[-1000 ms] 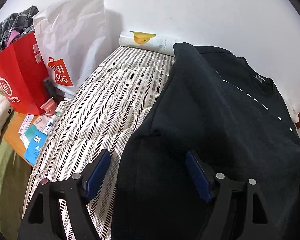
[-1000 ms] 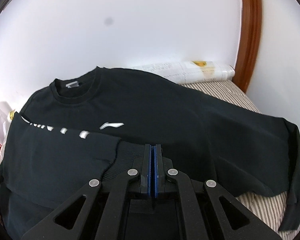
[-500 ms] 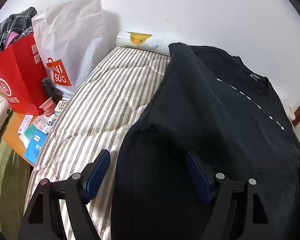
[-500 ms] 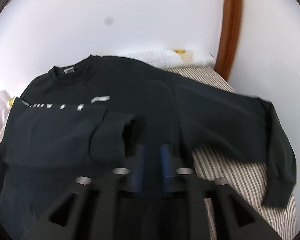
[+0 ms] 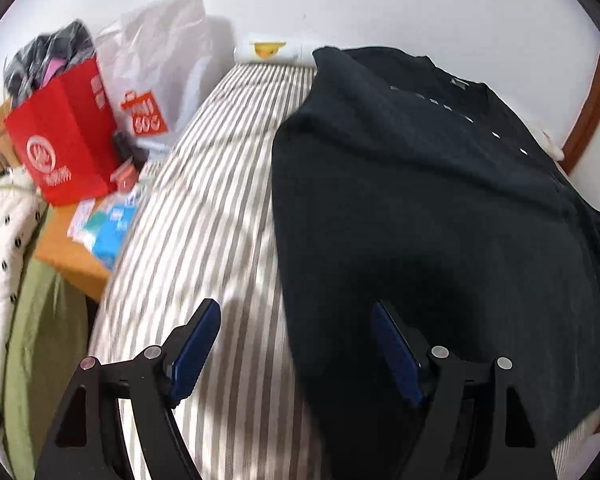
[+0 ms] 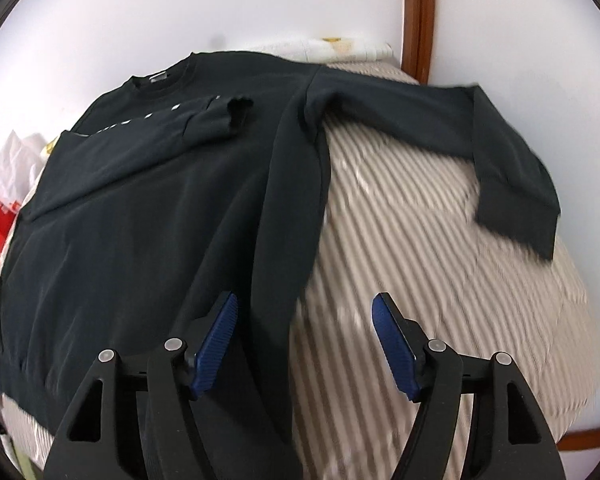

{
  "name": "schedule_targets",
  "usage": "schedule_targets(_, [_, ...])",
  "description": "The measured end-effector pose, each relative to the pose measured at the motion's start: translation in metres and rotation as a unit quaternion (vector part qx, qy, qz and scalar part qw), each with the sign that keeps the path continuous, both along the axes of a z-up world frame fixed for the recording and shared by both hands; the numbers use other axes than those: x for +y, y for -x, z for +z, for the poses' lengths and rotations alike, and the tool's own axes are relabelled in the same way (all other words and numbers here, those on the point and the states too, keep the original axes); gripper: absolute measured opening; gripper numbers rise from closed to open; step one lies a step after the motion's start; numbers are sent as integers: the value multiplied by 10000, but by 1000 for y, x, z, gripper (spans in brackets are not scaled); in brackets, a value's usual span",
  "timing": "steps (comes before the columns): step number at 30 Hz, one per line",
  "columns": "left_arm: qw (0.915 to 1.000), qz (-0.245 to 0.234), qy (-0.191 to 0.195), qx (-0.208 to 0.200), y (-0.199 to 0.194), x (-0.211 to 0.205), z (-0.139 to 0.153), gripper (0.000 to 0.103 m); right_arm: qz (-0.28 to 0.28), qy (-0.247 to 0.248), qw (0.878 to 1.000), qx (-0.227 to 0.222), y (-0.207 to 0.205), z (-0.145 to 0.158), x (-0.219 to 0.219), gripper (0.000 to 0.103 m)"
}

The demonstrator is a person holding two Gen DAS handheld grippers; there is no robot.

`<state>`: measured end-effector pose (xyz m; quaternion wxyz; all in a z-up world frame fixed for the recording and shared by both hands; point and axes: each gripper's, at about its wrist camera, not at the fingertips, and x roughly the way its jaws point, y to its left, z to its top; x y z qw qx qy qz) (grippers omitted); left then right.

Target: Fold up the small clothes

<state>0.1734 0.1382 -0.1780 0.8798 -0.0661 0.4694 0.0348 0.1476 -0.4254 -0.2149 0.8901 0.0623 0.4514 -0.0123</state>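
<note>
A red paper bag [image 5: 62, 142] with a white round logo, its writing too blurred to read, stands at far left beside a white plastic bag [image 5: 156, 80] with an orange print. The black sweatshirt [image 6: 148, 200] lies flat on the striped bed [image 5: 204, 208], one sleeve folded across its chest and hiding the white lettering. The left gripper [image 5: 296, 350] is released, empty. The right gripper [image 6: 304, 344] has just been opening; its jaws hold nothing, above the sweatshirt's side edge.
</note>
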Motion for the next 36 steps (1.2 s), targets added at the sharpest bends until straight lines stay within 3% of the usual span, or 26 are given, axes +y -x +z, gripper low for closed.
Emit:
schedule_targets(7, [9997, -106, 193, -83, 43, -8, 0, 61, 185, -179, 9997, -62, 38, -4, 3, 69])
schedule_targets(11, [9991, -233, -281, -202, 55, -28, -3, 43, 175, -229, 9995, -113, 46, -12, 11, 68])
schedule_targets(12, [9989, -253, -304, -251, 57, -31, -3, 39, 167, -293, 9993, -133, 46, -14, 13, 63])
schedule_targets(14, [9991, -250, -208, -279, 60, -34, -2, 17, 178, -187, 9994, -212, 46, -14, 19, 55])
schedule_targets(16, [9992, -228, -199, -265, 61, -35, 0, 8, 240, -314, 9990, -229, 46, -13, 20, 29])
schedule_targets(19, [9993, -154, -156, -300, 64, -33, 2, 6, 252, -123, 9992, -275, 49, -11, 23, 16])
schedule_targets(22, [9994, -24, 158, -293, 70, -22, 4, 6, 286, -1, 9990, -345, 55, -9, 21, 10])
schedule_targets(26, [9983, -6, 438, -381, 84, -14, 12, 6, 353, 80, 9979, -536, 75, 3, 19, 9])
schedule_targets(36, [9987, -163, 364, -332, 126, -15, 15, 6, 515, 100, 9973, -512, 97, 15, 13, 9])
